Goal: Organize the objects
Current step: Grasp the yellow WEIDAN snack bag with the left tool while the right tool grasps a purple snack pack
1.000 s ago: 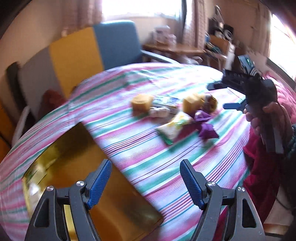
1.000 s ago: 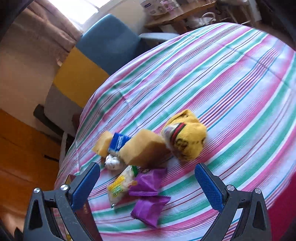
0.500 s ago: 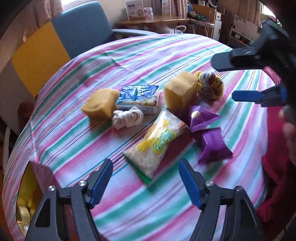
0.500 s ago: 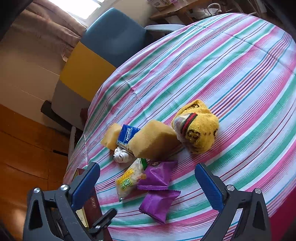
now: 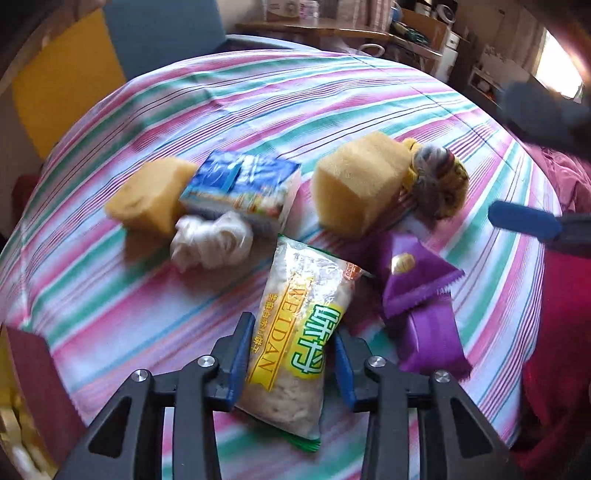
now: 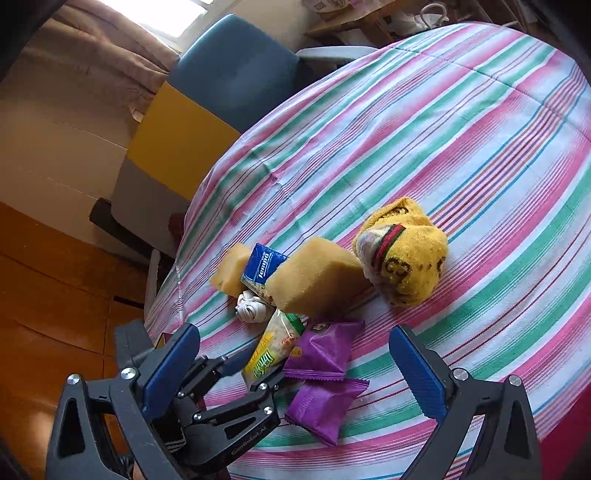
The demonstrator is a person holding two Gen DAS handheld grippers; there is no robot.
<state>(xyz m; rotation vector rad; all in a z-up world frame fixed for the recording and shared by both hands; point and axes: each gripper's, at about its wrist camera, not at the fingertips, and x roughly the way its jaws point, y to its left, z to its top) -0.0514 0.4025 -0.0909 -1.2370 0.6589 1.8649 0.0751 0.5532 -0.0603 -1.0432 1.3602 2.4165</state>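
Sunlit room, blue-yellow chair point(image 6: 207, 107)

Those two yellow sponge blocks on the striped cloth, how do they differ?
The left sponge looks flatter and darker; the right sponge is a taller, paler block. The left one touches the blue tissue pack; the right one leans against the yellow sock ball. Both are yellow foam lying untouched on the cloth.

Round table under a pink, green and white striped tablecloth point(image 6: 461, 122), blue armchair point(image 6: 236, 70) just beyond its far edge, yellow and grey panel point(image 6: 173, 136) beside the chair, wooden floor point(image 6: 48, 280), cluttered wooden desk point(image 5: 332, 31) behind, pinkish-brown curtain point(image 6: 107, 59) by a bright window.
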